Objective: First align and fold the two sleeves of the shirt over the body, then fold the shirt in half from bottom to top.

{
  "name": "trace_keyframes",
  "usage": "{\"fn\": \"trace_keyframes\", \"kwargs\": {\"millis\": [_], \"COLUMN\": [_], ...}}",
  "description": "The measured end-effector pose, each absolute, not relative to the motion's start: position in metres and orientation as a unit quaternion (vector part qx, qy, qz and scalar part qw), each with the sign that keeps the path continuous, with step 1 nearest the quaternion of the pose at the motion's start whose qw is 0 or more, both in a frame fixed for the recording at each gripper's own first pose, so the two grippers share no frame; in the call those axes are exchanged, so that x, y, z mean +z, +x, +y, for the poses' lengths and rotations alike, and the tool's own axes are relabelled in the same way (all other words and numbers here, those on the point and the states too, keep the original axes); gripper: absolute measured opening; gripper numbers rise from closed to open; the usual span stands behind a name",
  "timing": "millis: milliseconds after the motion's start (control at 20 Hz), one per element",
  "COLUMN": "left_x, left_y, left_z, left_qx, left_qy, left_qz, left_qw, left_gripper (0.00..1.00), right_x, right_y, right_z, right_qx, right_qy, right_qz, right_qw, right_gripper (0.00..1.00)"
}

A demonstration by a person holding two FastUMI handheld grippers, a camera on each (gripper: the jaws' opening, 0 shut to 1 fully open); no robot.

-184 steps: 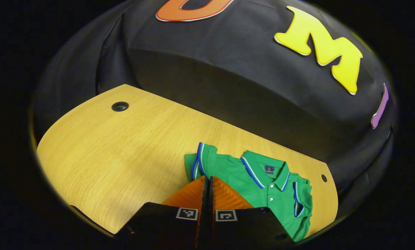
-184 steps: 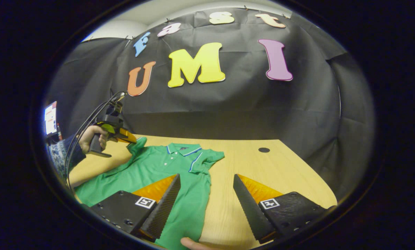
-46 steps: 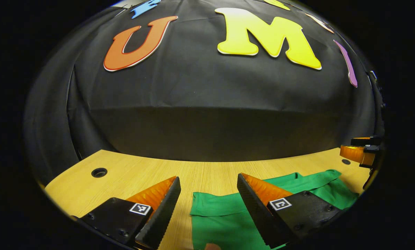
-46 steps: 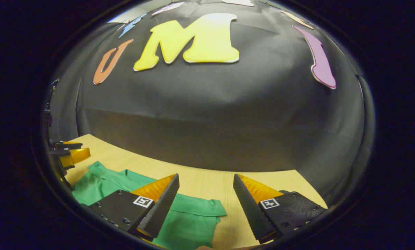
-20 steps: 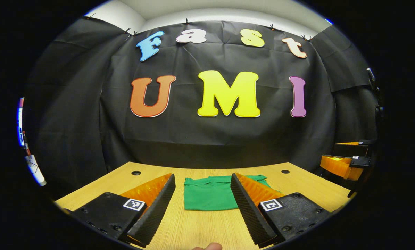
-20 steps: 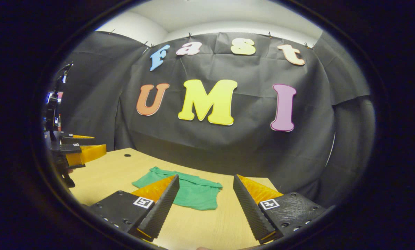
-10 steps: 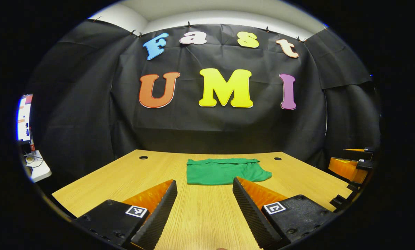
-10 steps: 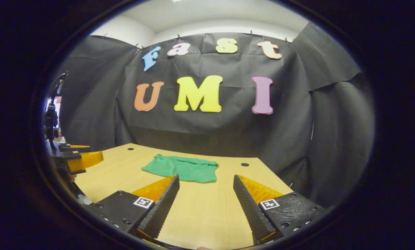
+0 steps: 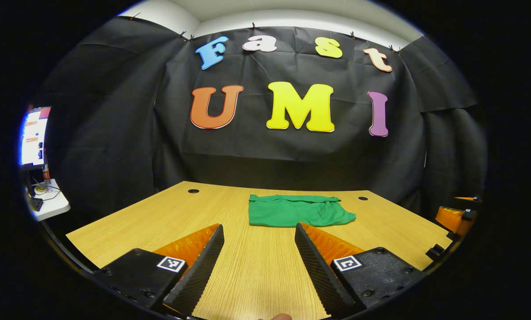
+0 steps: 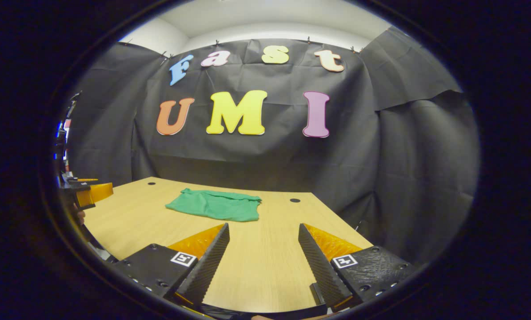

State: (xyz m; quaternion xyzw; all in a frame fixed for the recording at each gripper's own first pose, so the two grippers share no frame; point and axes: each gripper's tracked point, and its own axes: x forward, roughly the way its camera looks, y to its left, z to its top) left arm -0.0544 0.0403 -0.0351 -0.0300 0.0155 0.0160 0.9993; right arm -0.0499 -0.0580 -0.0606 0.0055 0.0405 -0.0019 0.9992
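Note:
The green shirt (image 9: 300, 211) lies folded into a flat packet near the far edge of the wooden table (image 9: 158, 222); in the right gripper view the shirt (image 10: 214, 205) sits left of centre. My left gripper (image 9: 258, 231) stands open above the near part of the table, well short of the shirt, with nothing between its fingers. My right gripper (image 10: 263, 231) is open too, held back over the near edge and apart from the shirt. The right gripper (image 9: 458, 215) also shows at the far right of the left gripper view, and the left gripper (image 10: 87, 191) at the far left of the right gripper view.
Black cloth walls close in the table at the back and sides. Small round cable holes (image 9: 193, 191) (image 9: 362, 198) sit near the far corners. A monitor (image 9: 33, 138) and a white shelf with small items (image 9: 47, 200) stand off to the left.
Both grippers have pulled back from the folded shirt toward the near edge of the table and stayed open. The shirt lies still, now smaller and farther off in both views.

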Motion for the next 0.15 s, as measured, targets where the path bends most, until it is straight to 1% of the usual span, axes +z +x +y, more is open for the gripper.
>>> {"fn": "trace_keyframes", "kwargs": {"millis": [50, 100, 150], "left_x": [-0.0333, -0.0306, -0.0297], "left_y": [-0.0547, -0.0552, -0.0547], "left_z": [0.0398, 0.0402, 0.0415], "left_qx": [0.015, 0.017, 0.018], "left_qy": [-0.025, -0.022, -0.019], "left_qz": [0.011, 0.006, 0.002], "left_qw": [1.0, 1.0, 1.0], "left_gripper": [1.0, 1.0, 1.0], "right_x": [-0.0614, -0.0633, -0.0645], "right_y": [-0.0473, -0.046, -0.0455], "right_z": [-0.0577, -0.0553, -0.0533], "right_qx": [-0.002, -0.001, 0.001], "right_qy": [0.004, 0.002, 0.001], "right_qz": [0.041, 0.044, 0.047], "right_qw": [0.999, 0.999, 0.999], "right_gripper": [0.97, 0.95, 0.95]}}
